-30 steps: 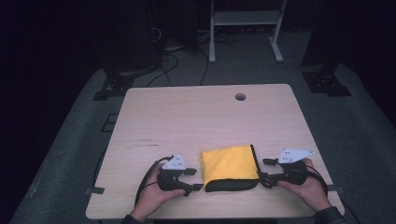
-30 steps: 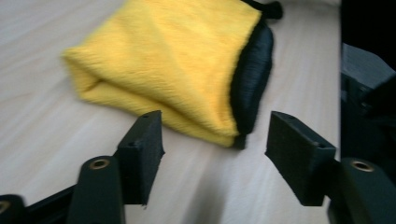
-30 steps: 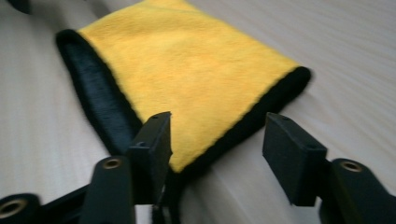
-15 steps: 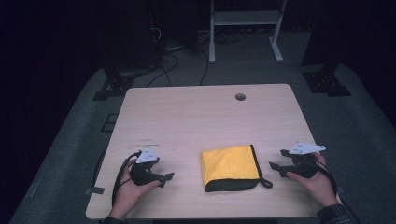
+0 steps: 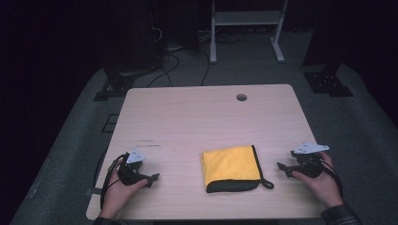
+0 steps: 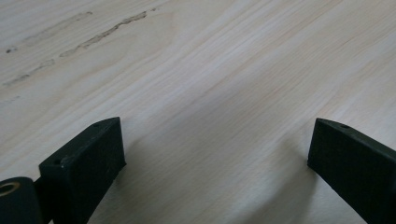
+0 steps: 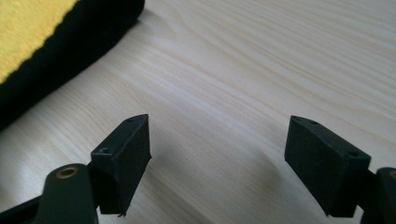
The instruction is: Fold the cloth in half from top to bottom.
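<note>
In the high view, a folded yellow cloth with a black border lay flat on the light wooden bench, low and slightly right of the frame's centre, a small black loop poking out at its lower right corner. The left gripper sat at the lower left of the frame, well apart from the cloth, resting in the person's left hand. The right gripper was at the lower right, held by the right hand, its tips pointing toward the cloth's right edge yet not touching it.

Both pairs of jaws had just been opening and stood spread with nothing between them but bare wood. In the right gripper view, the cloth's black edge filled the upper left corner, clear of the jaws.
</note>
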